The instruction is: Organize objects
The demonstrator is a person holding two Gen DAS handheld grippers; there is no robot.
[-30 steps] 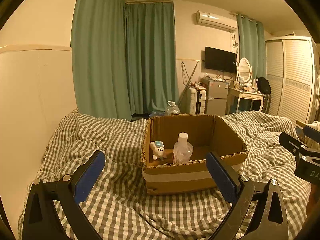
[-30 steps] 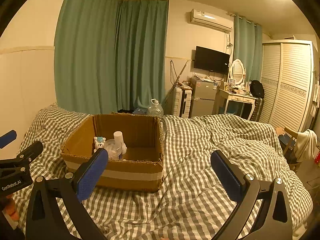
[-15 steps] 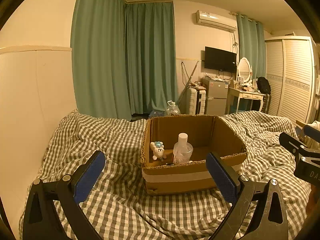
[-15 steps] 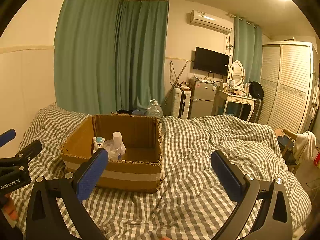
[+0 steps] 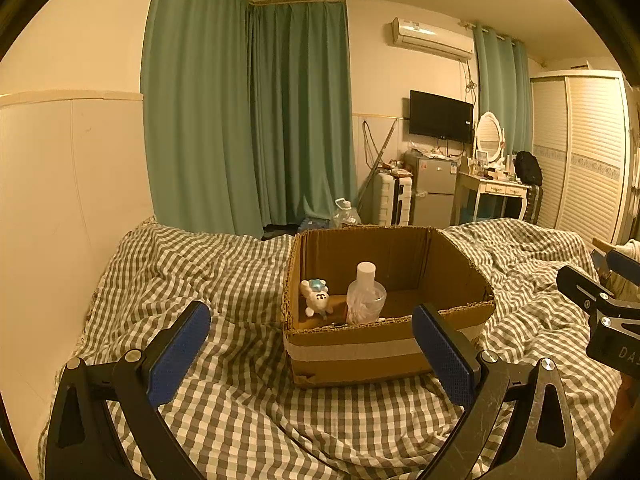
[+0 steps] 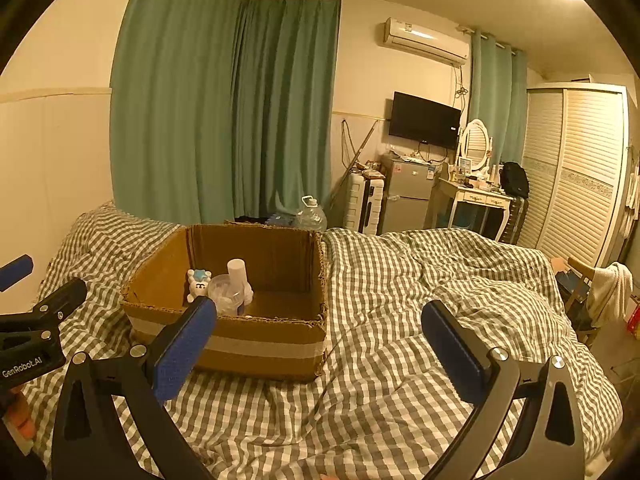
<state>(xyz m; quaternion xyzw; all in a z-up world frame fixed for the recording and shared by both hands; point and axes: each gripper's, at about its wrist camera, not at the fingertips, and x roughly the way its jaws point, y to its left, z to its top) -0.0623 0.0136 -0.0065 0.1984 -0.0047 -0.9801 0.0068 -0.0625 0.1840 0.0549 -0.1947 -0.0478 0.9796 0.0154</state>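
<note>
**Two empty grippers, one box ahead on the bed**

Both grippers hang wide open with nothing between their blue pads, above the near edge of the checked bedspread (image 5: 224, 412). Farthest left, the left gripper (image 5: 311, 354) looks straight over the near wall of the cardboard box (image 5: 360, 356), which sits about mid-bed, toward the far edge by the green curtains (image 5: 248, 120). Inside the box, against its left wall, a small white toy figure (image 5: 316, 296) with a blue tuft stands upright. Just to its right, close by and perhaps touching, is a clear plastic bottle (image 5: 366, 296) with a white cap, also upright, its long axis vertical. The right half of the box floor looks bare.

From the right gripper (image 6: 320, 346) the same box lies ahead and off to the left; straight ahead of it is only rumpled bedspread running to the right edge of the bed.

My reading is that the items already sit in the box and no loose object shows on the bedspread, so the sorting looks close to finished, or the next thing lies out of view. If anything in the box needs shifting, the left gripper is nearer and better lined up; it would need to reach forward over the near wall and come down on the bottle from above.
</note>
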